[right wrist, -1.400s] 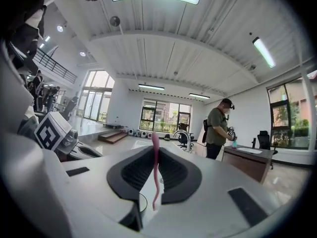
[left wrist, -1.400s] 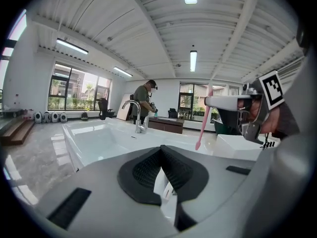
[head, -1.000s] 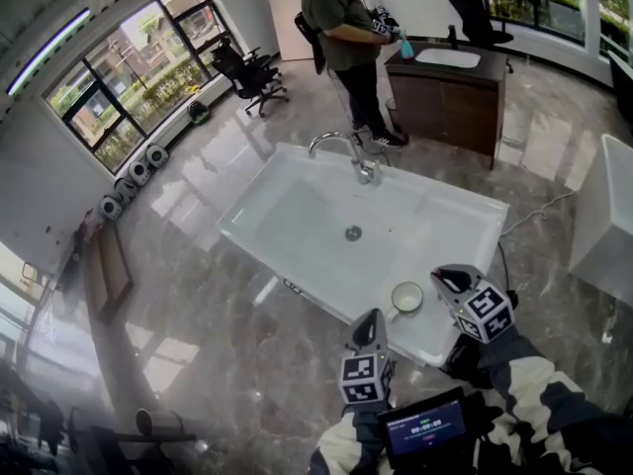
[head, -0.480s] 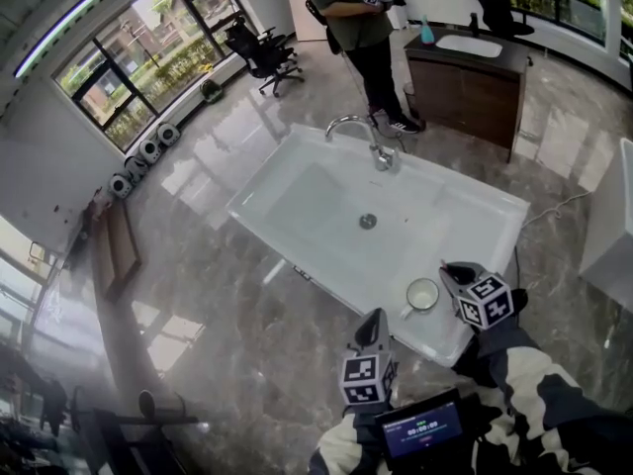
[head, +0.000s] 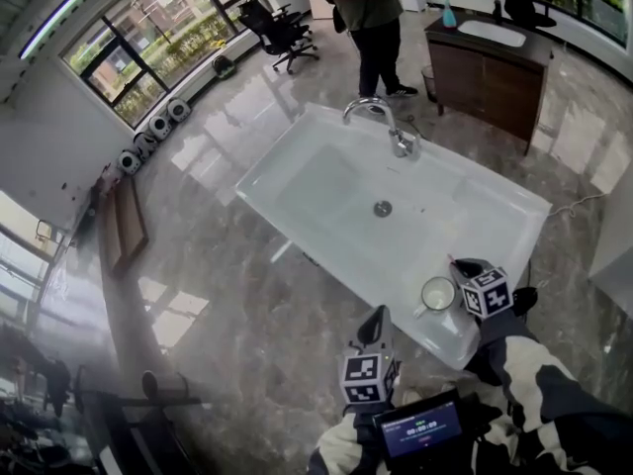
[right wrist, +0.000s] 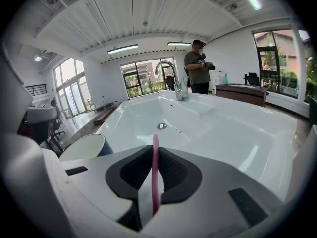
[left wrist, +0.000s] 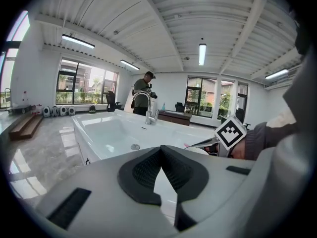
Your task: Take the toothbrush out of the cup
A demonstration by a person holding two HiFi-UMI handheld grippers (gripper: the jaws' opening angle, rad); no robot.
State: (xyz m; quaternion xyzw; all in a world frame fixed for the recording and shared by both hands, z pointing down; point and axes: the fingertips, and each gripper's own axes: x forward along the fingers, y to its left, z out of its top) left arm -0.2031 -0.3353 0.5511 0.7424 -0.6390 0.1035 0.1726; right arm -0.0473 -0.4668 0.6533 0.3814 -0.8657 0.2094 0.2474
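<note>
My right gripper (right wrist: 154,149) has the pink toothbrush (right wrist: 155,182) pinched between its pads, handle running toward 12 o'clock, and its jaws are easing apart around it. The brush is already clear of the cup (right wrist: 83,148), which stands empty at my 9 o'clock in the right gripper view, just beside the jaw housing on the white sink (right wrist: 223,128). The drain (right wrist: 161,126) lies at 12 o'clock and the faucet (right wrist: 170,73) beyond it, toward 1.

My left gripper (left wrist: 160,148) is closed tip to tip with nothing in it. In the head view it hangs off the sink's near edge, at about 8 o'clock from the cup.

I read this as the put-down: the lift is done and the release is starting. To do it well I'd want the brush low over the flat rim before the pads let go completely, so it lies down and doesn't drop. I'd keep the handle along the rim and not aimed at the basin slope, since a round handle on glazed white could slide toward the drain. I'd also hold off the cup at 9 o'clock so the jaw housing doesn't nudge it as it spreads.

A person (right wrist: 198,66) stands well beyond the faucet, out of my way.
</note>
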